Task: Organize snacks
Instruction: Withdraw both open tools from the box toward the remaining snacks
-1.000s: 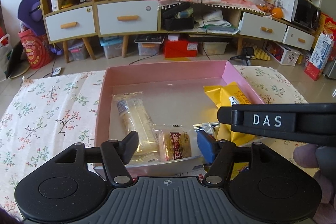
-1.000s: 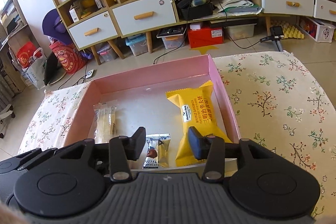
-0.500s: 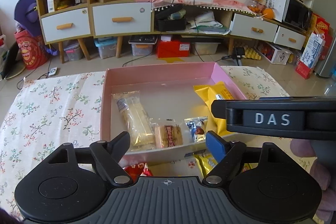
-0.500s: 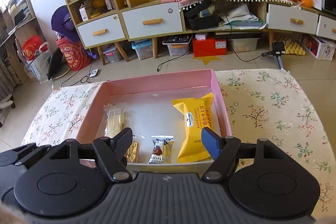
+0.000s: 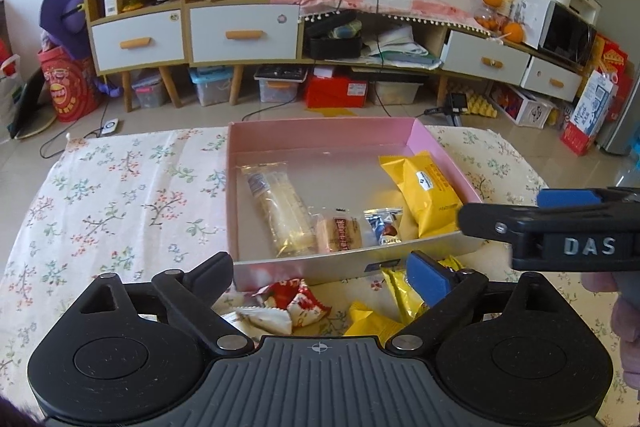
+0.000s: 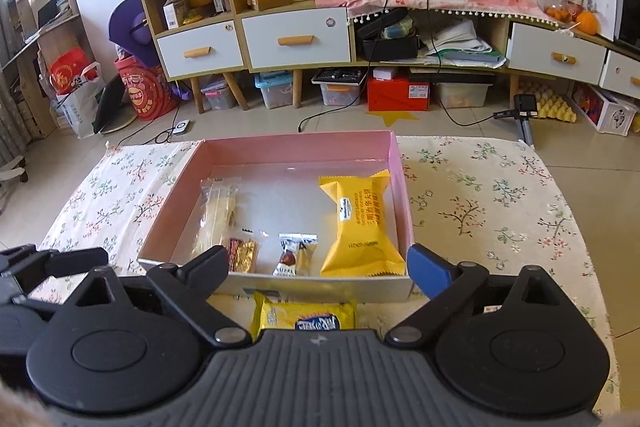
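both tools wide open, nothing between them

left tool (image 5: 320,273) and right tool (image 6: 318,265), jaws just opened, hover before the shallow pink cardboard box (image 6: 296,149) holding a yellow snack packet (image 6: 358,223).

two matching black hand-held grippers

the left gripper (image 5: 320,275) has a dark grey ribbed body with a small crosshair mark at its front edge. on each side sits a black rounded housing with a raised disc and a triangular cut-out. two black linkage arms pivot on silver screws; one finger is plain black, the other carries a blue pad (image 5: 426,277). the right gripper (image 6: 318,265) is built the same way: ribbed grey centre, round black housings, silver pivot screws, one black finger, one blue pad (image 6: 426,269). seen side-on from the left wrist camera, it shows a black bar with raised white letters "das", a small screw and a blue pad on top.
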